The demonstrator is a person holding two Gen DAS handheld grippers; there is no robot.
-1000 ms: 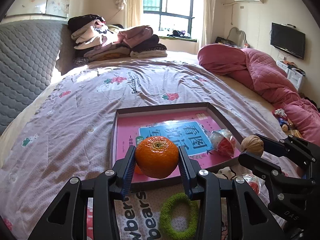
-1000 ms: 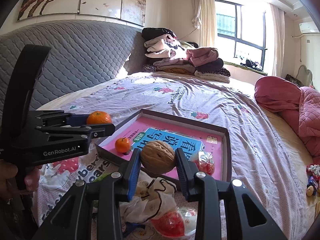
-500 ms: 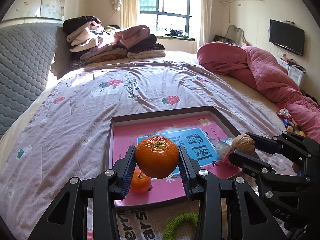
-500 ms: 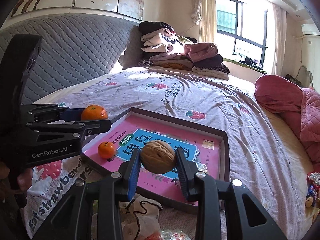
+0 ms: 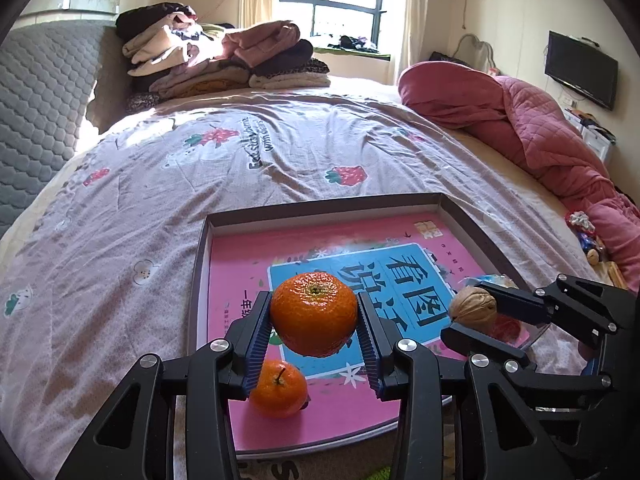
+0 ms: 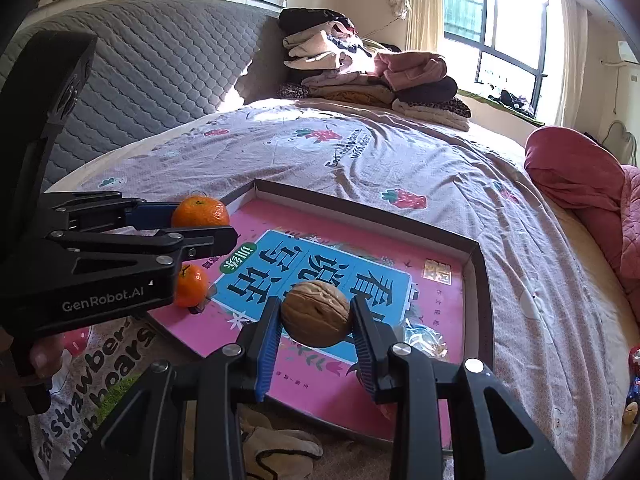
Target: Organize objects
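Observation:
My left gripper [image 5: 314, 334] is shut on an orange mandarin [image 5: 313, 314], held above the near left part of a shallow dark-rimmed box [image 5: 320, 205] with a pink and blue book lining its bottom. A second, smaller mandarin [image 5: 278, 389] lies in the box just under it. My right gripper [image 6: 316, 334] is shut on a brown walnut [image 6: 316, 313], hovering over the box's near middle [image 6: 478, 276]. Each gripper shows in the other's view: the walnut [image 5: 472, 309] at right, the held mandarin [image 6: 200, 212] at left. A clear wrapped sweet [image 6: 424, 338] lies in the box near the right wall.
The box sits on a pink strawberry-print bedsheet [image 5: 160, 184]. Folded clothes [image 5: 216, 60] are stacked at the headboard, and a red quilt [image 5: 532, 136] is bunched along the right. A cloth glove [image 6: 276, 448] lies in front of the box. A hand [image 6: 40, 356] holds the left gripper.
Both grippers have moved forward and down over the box, still gripping the mandarin and the walnut. The smaller mandarin in the box has come into view under the left gripper.

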